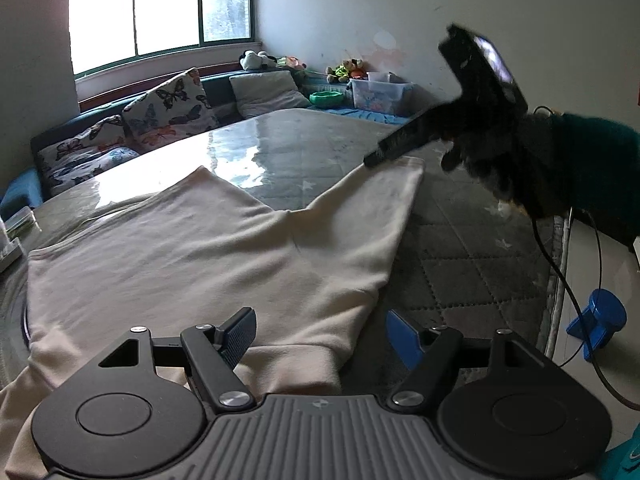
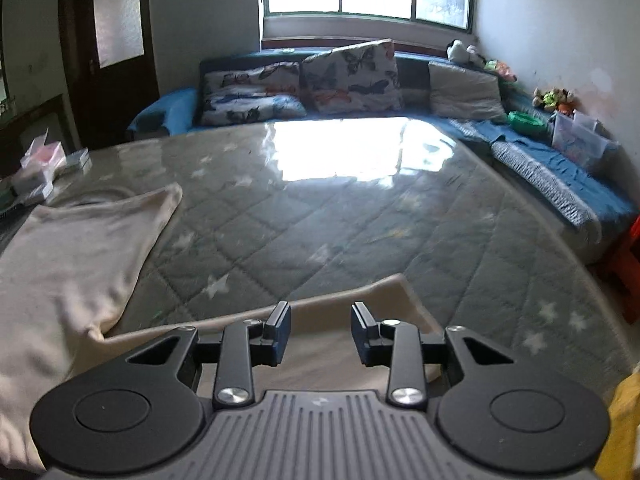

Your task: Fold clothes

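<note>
Since the bed gives a broad flat surface, we record largest first.
Mattress [image 2: 360, 220]: quilted and glossy, serving as the folding surface.
Cream garment [image 1: 180, 256]: spread flat across the mattress, one sleeve running toward 1 o'clock, presumably laid out for folding; fold stage undetermined.
Right gripper [image 2: 321, 332]: jaws apart, holding nothing, over the sleeve end at 6 o'clock in its view.
Left gripper [image 1: 320, 338]: jaws wide, empty, over the garment's near edge.
</note>
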Demonstrator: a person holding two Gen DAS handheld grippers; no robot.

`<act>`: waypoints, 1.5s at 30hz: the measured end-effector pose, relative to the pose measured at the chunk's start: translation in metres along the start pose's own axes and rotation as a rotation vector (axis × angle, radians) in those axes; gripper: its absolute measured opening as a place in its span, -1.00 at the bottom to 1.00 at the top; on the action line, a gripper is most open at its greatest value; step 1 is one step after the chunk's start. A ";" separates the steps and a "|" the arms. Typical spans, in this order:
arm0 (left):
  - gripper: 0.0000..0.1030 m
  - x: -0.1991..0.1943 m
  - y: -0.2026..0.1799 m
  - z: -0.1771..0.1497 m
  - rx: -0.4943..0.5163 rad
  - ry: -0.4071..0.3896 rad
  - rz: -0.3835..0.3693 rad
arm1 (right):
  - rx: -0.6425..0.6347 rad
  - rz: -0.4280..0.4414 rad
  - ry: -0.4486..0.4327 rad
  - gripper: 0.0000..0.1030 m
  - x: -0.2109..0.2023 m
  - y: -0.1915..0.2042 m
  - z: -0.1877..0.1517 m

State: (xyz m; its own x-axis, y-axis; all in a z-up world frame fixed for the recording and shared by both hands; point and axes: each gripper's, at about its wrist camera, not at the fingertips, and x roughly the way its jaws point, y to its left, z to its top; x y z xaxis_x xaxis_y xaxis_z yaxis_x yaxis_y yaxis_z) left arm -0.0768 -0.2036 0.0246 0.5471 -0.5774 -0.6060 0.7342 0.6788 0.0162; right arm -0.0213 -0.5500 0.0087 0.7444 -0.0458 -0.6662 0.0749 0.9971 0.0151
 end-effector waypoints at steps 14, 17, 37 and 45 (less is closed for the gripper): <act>0.45 -0.017 0.012 -0.014 -0.051 -0.005 0.030 | -0.059 0.045 0.001 -0.28 -0.015 0.024 -0.003; 0.45 -0.021 0.017 -0.014 -0.076 -0.015 0.044 | -0.121 0.129 -0.004 -0.25 -0.033 0.049 -0.010; 0.46 -0.063 0.048 -0.041 -0.200 -0.030 0.127 | -0.408 0.403 0.056 -0.21 -0.049 0.184 -0.037; 0.47 -0.105 0.116 -0.071 -0.409 -0.015 0.409 | -0.414 0.478 0.069 -0.20 -0.036 0.217 -0.032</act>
State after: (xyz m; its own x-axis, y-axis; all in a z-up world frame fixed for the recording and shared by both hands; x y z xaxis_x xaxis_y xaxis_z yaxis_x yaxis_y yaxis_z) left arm -0.0775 -0.0320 0.0330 0.7618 -0.2357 -0.6034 0.2485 0.9665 -0.0637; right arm -0.0528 -0.3296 0.0124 0.5865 0.4004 -0.7041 -0.5279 0.8482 0.0426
